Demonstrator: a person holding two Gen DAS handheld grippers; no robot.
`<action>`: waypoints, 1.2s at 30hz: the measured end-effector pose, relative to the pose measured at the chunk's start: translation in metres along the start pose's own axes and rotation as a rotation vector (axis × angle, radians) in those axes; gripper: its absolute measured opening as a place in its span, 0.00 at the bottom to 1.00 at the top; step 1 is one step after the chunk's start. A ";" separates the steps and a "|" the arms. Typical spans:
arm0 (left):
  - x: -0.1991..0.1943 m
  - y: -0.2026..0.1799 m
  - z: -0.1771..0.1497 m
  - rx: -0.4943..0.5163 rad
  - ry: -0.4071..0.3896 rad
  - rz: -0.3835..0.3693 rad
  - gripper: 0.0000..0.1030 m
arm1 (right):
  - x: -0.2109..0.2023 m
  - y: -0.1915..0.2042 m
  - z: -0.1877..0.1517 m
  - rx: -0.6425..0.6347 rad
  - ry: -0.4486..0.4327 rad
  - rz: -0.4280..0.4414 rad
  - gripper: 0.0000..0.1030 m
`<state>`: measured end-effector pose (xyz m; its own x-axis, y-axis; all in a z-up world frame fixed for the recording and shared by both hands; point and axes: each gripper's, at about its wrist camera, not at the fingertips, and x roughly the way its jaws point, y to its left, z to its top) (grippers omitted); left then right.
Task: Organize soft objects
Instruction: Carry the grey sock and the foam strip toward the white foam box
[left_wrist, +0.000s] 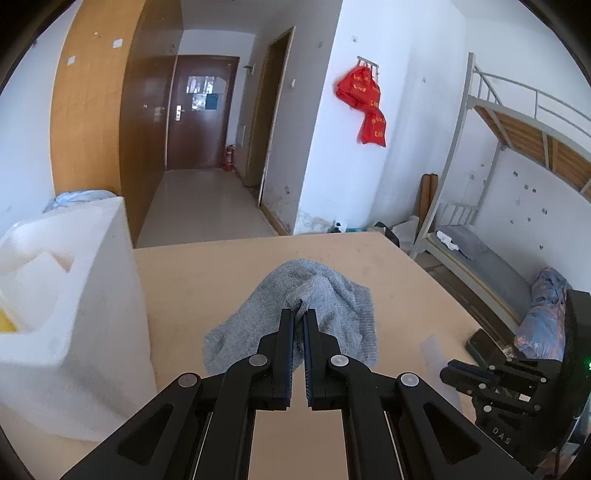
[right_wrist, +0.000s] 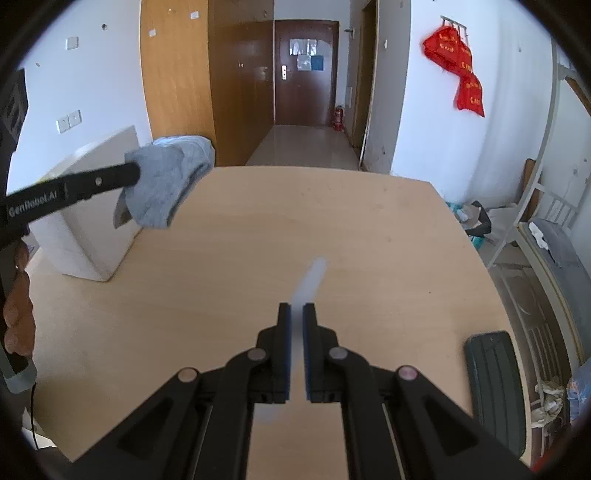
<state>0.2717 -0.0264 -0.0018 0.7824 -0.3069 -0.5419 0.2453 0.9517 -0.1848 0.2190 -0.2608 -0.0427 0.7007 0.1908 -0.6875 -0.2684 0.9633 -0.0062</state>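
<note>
left gripper (left_wrist: 299, 314) pinches grey sock (left_wrist: 321, 295) above table (left_wrist: 207, 266).

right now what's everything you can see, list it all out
sock: one, grey, held off the table in the left tongs
foam box: one, white, on the table's left side
table: one, light wood, under both tongs
clear strip: one, translucent, pinched in the right tongs
phone: one, dark, near the table's right edge
red bags: a bunch, on a wall hook
fire extinguisher: one, red, by the far door
bunk bed: one, grey metal frame, at right
left tongs: black, shut on the sock
right tongs: black, shut on the strip
hand: one, gripping the left tool
</note>
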 end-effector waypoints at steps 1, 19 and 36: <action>-0.004 0.000 -0.002 -0.003 0.000 -0.002 0.05 | -0.002 0.001 0.000 -0.001 -0.005 0.001 0.07; -0.091 0.010 -0.026 -0.035 -0.081 0.061 0.05 | -0.055 0.038 0.003 -0.043 -0.142 0.069 0.07; -0.171 0.055 -0.044 -0.150 -0.183 0.224 0.05 | -0.067 0.090 0.029 -0.125 -0.229 0.222 0.07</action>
<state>0.1260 0.0776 0.0448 0.9005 -0.0703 -0.4291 -0.0209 0.9787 -0.2043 0.1670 -0.1815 0.0239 0.7425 0.4439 -0.5017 -0.4998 0.8657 0.0262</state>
